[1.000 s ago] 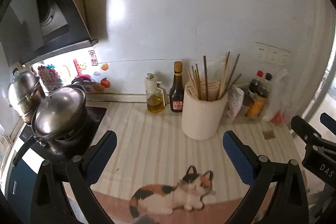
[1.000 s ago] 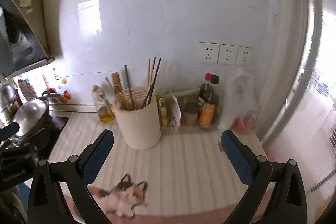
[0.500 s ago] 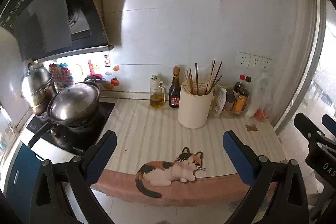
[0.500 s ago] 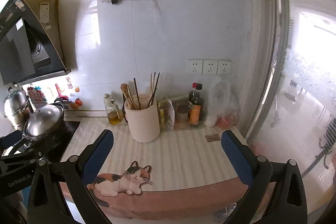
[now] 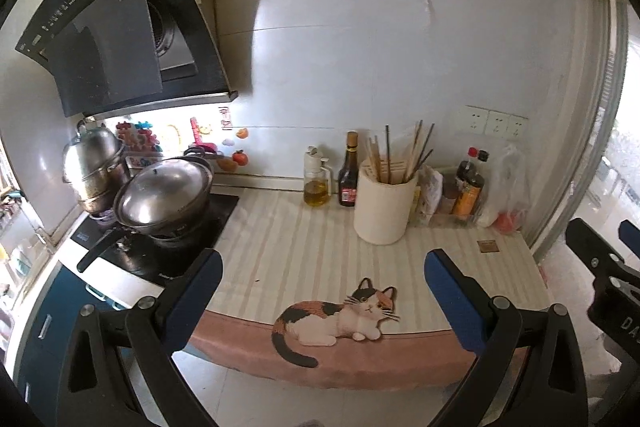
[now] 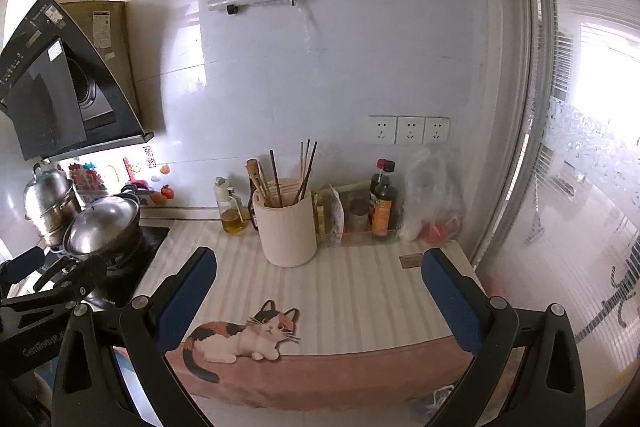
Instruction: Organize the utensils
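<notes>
counter (image 5: 304, 251) | cat mat (image 5: 336, 315), utensil holder (image 5: 385, 205), bottles (image 5: 347, 175), stove (image 5: 160, 247)

One cream utensil holder (image 5: 385, 205) stands on the counter, with roughly eight chopsticks (image 5: 416, 155) in it, the exact number hard to tell; one oil dispenser (image 5: 316, 183); one dark sauce bottle (image 5: 347, 177) beside it; two more bottles (image 6: 383, 201) at the right; two steel pots (image 5: 164, 191) on the stove; three wall sockets (image 6: 409, 130); one cat picture (image 5: 340, 319); two open grippers (image 5: 322, 287).
</notes>
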The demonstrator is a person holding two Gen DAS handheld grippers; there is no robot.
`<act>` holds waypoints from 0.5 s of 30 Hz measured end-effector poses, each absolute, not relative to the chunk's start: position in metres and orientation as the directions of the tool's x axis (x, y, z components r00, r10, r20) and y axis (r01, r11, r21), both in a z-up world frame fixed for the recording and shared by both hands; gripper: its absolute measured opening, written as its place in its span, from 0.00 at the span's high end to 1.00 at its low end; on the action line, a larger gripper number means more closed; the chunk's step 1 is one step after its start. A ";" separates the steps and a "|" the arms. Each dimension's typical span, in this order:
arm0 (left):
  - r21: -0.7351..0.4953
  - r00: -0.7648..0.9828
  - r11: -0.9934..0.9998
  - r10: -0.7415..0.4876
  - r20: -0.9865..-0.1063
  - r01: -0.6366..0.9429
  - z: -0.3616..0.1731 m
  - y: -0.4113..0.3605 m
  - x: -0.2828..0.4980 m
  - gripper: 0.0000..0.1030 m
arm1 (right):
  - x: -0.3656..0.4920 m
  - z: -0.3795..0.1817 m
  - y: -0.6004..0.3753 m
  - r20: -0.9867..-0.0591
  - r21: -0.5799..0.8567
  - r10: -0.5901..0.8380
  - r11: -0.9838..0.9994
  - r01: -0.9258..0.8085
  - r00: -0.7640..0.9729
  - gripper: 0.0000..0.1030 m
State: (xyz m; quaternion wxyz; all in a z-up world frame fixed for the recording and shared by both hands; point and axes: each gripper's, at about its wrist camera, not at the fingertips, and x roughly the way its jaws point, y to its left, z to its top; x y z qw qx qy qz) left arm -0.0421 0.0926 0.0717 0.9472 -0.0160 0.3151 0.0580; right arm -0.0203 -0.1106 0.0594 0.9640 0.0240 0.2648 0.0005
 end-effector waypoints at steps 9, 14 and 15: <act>0.008 0.788 0.990 0.116 -0.604 -0.140 0.082 0.096 -0.026 0.00 | 0.006 0.066 -0.106 -0.534 0.034 0.016 0.999 0.003 0.845 0.00; 0.001 0.776 0.990 0.111 -0.621 -0.141 0.081 0.097 -0.014 0.00 | 0.021 0.065 -0.103 -0.551 0.029 0.013 1.000 0.004 0.835 0.00; 0.002 0.774 0.990 0.113 -0.623 -0.143 0.081 0.097 -0.013 0.00 | 0.024 0.064 -0.102 -0.554 0.026 0.012 1.000 0.003 0.832 0.00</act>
